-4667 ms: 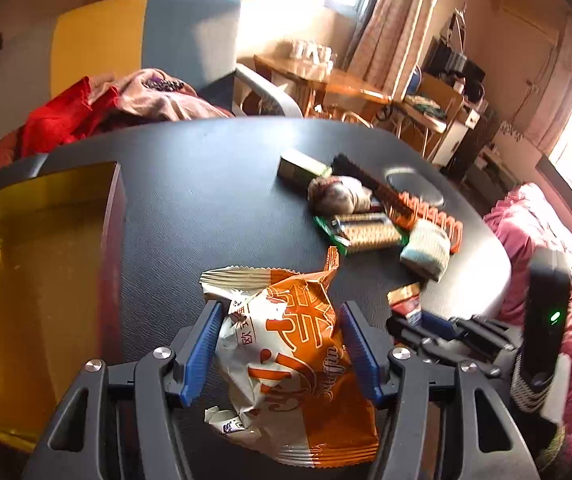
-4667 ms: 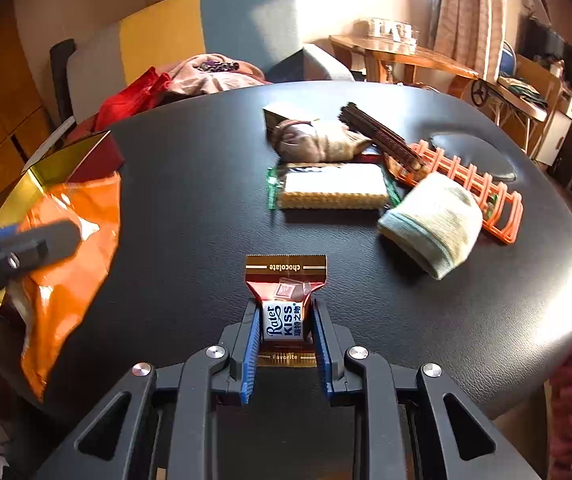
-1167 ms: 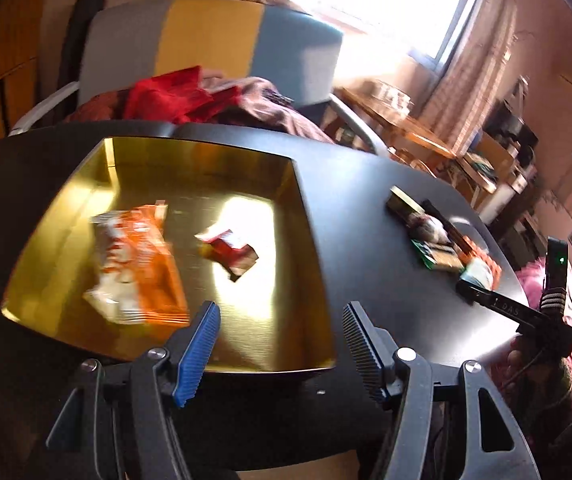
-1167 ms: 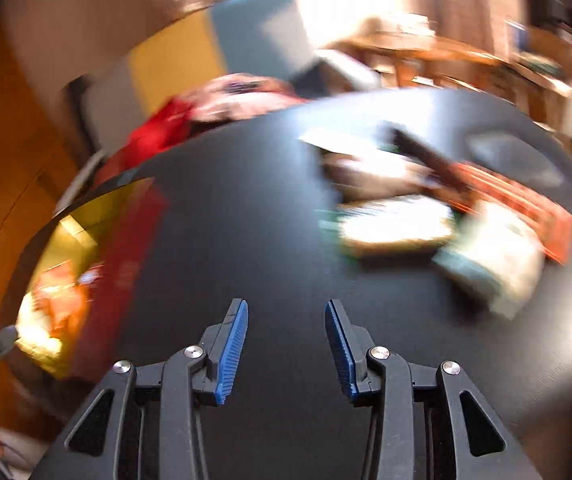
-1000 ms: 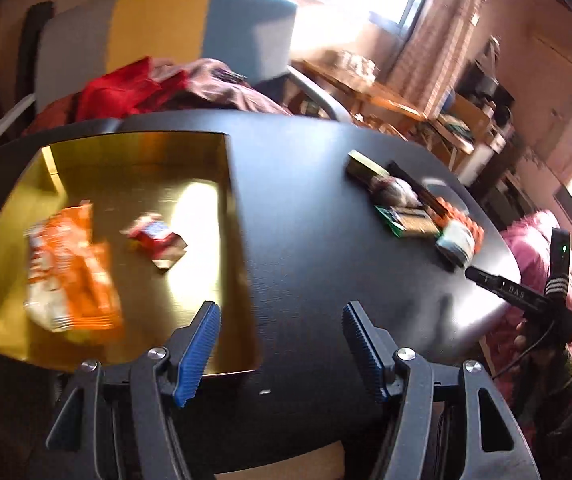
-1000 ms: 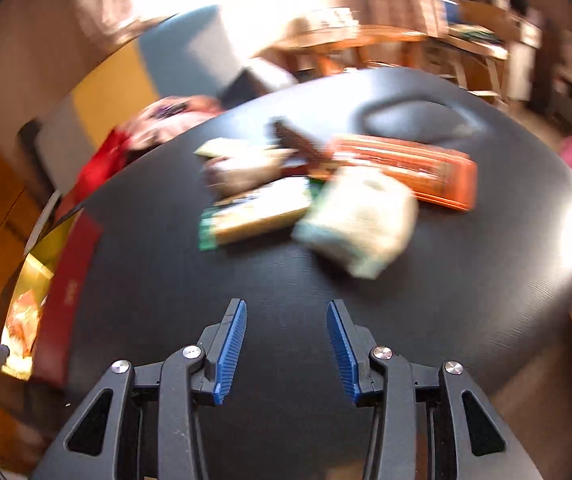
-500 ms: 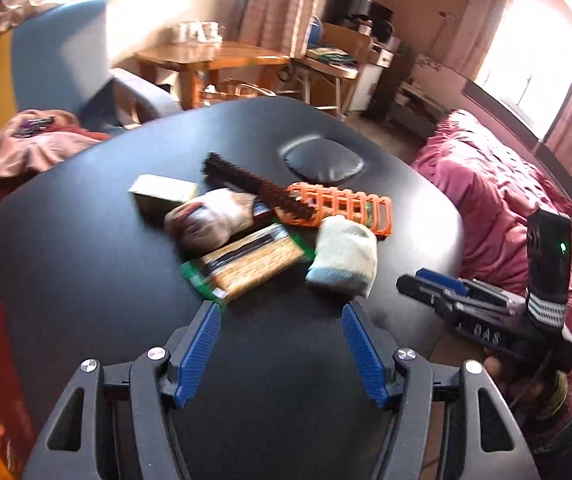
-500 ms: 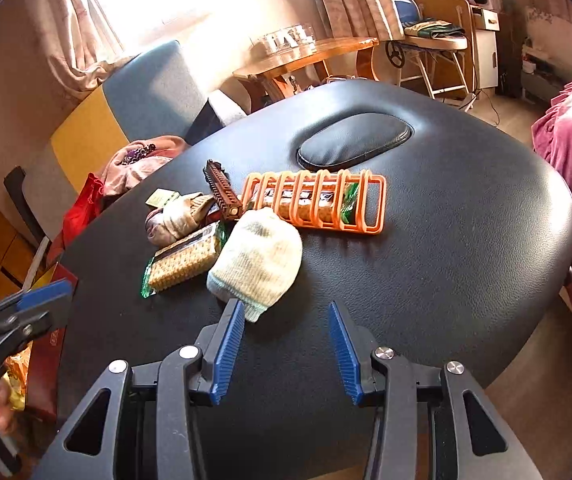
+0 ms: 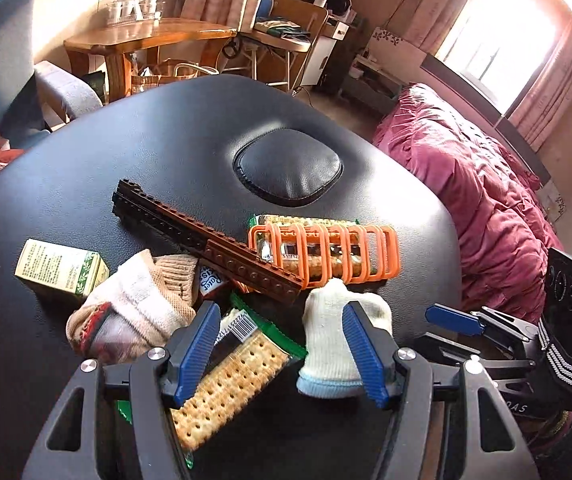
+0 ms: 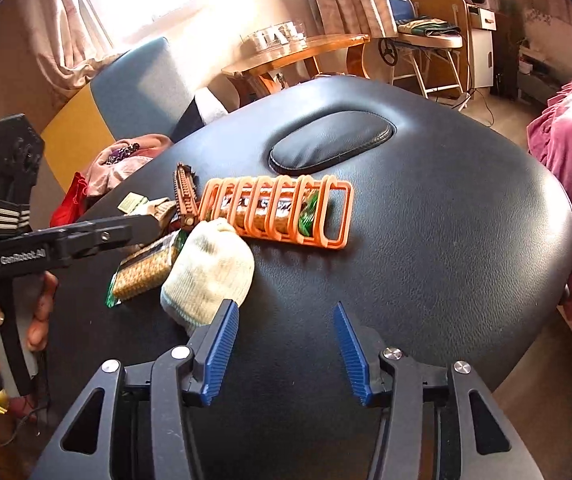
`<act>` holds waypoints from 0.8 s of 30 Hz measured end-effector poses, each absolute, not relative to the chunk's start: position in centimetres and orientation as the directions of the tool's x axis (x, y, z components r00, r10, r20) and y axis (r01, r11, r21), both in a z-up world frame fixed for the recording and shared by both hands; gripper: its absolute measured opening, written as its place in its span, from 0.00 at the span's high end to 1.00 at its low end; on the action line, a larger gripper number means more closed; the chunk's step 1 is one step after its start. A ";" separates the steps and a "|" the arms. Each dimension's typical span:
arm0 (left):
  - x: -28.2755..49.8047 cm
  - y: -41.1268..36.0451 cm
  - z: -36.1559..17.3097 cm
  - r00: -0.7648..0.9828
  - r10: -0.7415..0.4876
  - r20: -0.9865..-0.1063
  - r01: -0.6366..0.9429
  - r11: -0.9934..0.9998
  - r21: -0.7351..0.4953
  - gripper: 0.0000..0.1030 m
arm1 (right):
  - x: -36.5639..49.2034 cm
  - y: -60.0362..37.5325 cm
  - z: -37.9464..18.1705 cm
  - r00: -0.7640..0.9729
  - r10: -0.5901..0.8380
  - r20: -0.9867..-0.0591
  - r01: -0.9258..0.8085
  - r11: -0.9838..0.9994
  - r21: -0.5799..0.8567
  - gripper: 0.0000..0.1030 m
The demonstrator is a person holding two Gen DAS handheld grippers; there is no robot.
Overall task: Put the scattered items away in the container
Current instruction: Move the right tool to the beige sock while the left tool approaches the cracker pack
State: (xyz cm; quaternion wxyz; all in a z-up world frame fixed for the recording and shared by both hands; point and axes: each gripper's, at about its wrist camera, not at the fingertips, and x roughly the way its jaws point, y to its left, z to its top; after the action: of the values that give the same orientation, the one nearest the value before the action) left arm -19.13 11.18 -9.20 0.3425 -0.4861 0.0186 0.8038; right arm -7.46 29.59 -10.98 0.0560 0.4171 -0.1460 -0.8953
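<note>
My left gripper [image 9: 281, 346] is open and hovers low over a cracker pack [image 9: 225, 384] in a green wrapper; its right finger overlaps a cream sock [image 9: 330, 340]. Around them lie a beige sock ball [image 9: 133, 312], a brown brick bar [image 9: 205, 240], an orange rack [image 9: 326, 256] and a small yellow-green box [image 9: 59, 272]. My right gripper [image 10: 286, 352] is open and empty just right of the cream sock [image 10: 209, 272], with the cracker pack [image 10: 145, 272] and orange rack [image 10: 277, 210] beyond. The gold container is out of view.
The items lie on a black padded table [image 9: 165, 140] with an oval cushion [image 9: 288, 168] behind them. A pink bed [image 9: 478, 200] is off the right edge. A blue and yellow chair [image 10: 125, 100] with clothes stands at the far left.
Both grippers dropped their snacks into the gold tray, then swung right to the pile. The left gripper has moved in low over the cracker pack; the right has closed in beside the cream sock.
</note>
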 end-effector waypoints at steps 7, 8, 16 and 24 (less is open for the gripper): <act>-20.7 10.7 -11.7 -0.244 0.527 -0.814 -0.541 -0.771 -0.337 0.37 | -9.1 29.6 -10.2 -0.670 -0.245 -0.701 -0.006 -0.942 0.334 0.50; -20.7 10.3 -11.9 -0.234 0.531 -0.815 -0.531 -0.772 -0.351 0.37 | -9.4 29.4 -10.1 -0.674 -0.250 -0.695 0.000 -0.941 0.338 0.50; -16.6 7.5 -12.5 -0.248 0.508 -0.825 -0.479 -0.804 -0.352 0.38 | -12.3 26.7 -9.8 -0.668 -0.299 -0.682 0.056 -0.934 0.354 0.50; -11.4 4.6 -12.7 -0.319 0.405 -0.857 -0.400 -0.877 -0.265 0.43 | -12.0 22.4 -10.6 -0.601 -0.306 -0.738 0.153 -0.951 0.270 0.52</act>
State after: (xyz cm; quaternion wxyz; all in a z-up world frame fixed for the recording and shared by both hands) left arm -11.37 4.63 -12.66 0.2477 -0.5282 -0.0021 0.8121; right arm -12.00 22.35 -10.65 0.1290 0.4276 -0.0895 -0.8902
